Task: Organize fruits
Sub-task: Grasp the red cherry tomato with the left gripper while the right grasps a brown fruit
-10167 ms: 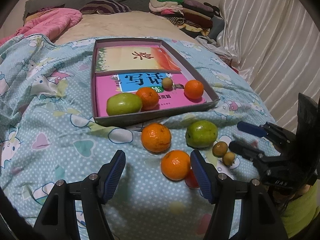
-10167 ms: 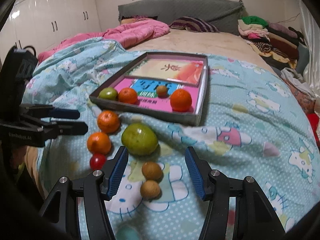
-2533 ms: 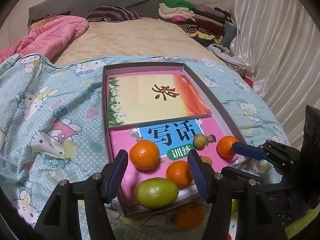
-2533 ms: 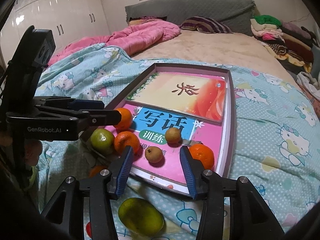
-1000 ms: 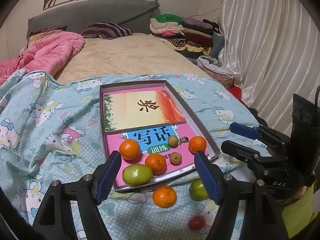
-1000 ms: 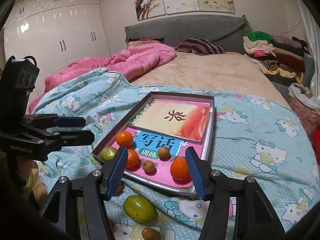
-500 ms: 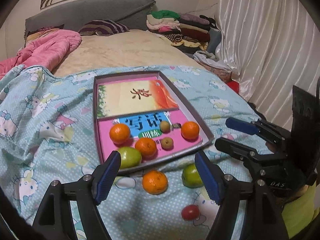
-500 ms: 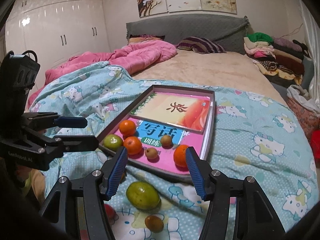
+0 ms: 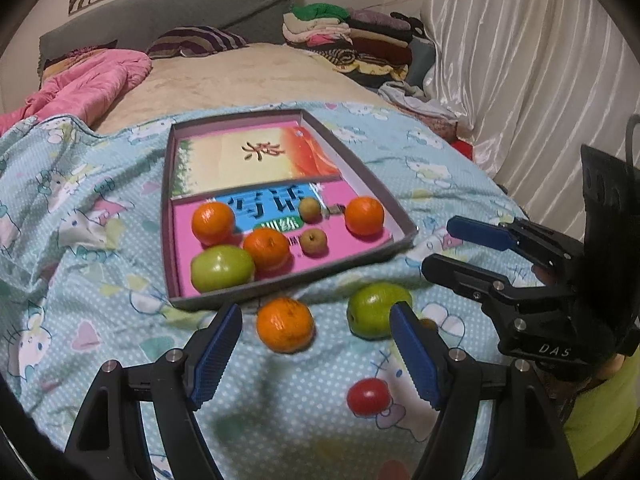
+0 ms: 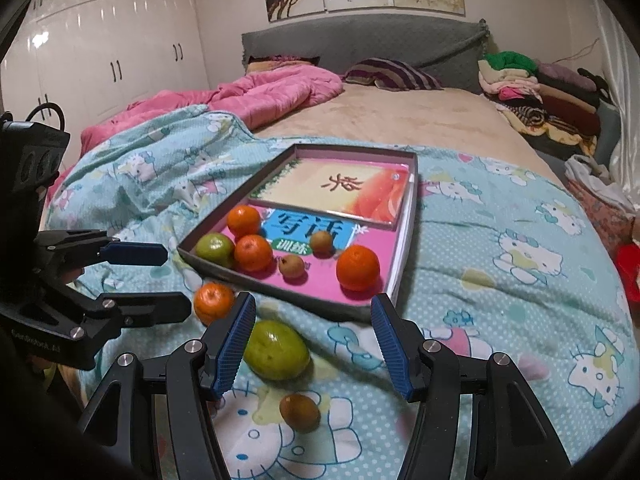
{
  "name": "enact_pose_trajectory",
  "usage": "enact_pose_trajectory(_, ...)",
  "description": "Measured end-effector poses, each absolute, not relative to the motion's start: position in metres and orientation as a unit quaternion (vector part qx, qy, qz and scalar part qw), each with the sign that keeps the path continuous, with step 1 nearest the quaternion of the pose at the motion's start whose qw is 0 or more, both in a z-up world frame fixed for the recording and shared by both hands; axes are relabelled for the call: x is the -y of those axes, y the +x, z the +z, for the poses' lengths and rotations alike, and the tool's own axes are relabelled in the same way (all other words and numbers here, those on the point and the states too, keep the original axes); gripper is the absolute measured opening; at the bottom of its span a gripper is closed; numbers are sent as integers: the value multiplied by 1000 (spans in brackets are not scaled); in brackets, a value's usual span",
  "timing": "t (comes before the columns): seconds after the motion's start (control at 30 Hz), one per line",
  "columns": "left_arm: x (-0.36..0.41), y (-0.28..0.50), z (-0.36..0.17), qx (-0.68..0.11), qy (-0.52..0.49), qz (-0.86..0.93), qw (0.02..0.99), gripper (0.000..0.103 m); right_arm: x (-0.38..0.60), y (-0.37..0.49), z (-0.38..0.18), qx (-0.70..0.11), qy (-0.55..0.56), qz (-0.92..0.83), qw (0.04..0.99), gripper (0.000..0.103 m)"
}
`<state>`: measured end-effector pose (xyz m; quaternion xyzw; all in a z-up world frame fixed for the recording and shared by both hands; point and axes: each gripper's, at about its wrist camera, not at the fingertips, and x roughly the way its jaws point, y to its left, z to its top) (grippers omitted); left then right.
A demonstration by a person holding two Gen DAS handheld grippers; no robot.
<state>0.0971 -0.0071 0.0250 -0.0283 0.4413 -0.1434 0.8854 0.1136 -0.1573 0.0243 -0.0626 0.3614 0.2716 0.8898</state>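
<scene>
Fruits, grey tray, patterned blue quilt, bed, bedroom

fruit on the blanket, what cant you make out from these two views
- Small brown fruit: in the left wrist view nearly all hidden behind the left gripper finger; only a sliver shows beside the green fruit.
- Red fruit: out of sight in the right wrist view, apparently behind the right gripper; kind unclear.
- Loose orange: motion-blurred in the left wrist view.
- Tray books: lower cover partly covered by fruit.
</scene>
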Motion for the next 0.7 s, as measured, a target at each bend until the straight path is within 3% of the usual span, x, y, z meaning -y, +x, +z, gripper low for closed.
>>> enact_pose_trajectory(0.7, 22, 81, -2, -476, -14, -164, 864, 76, 161, 94, -12, -406, -91, 264, 870, 62)
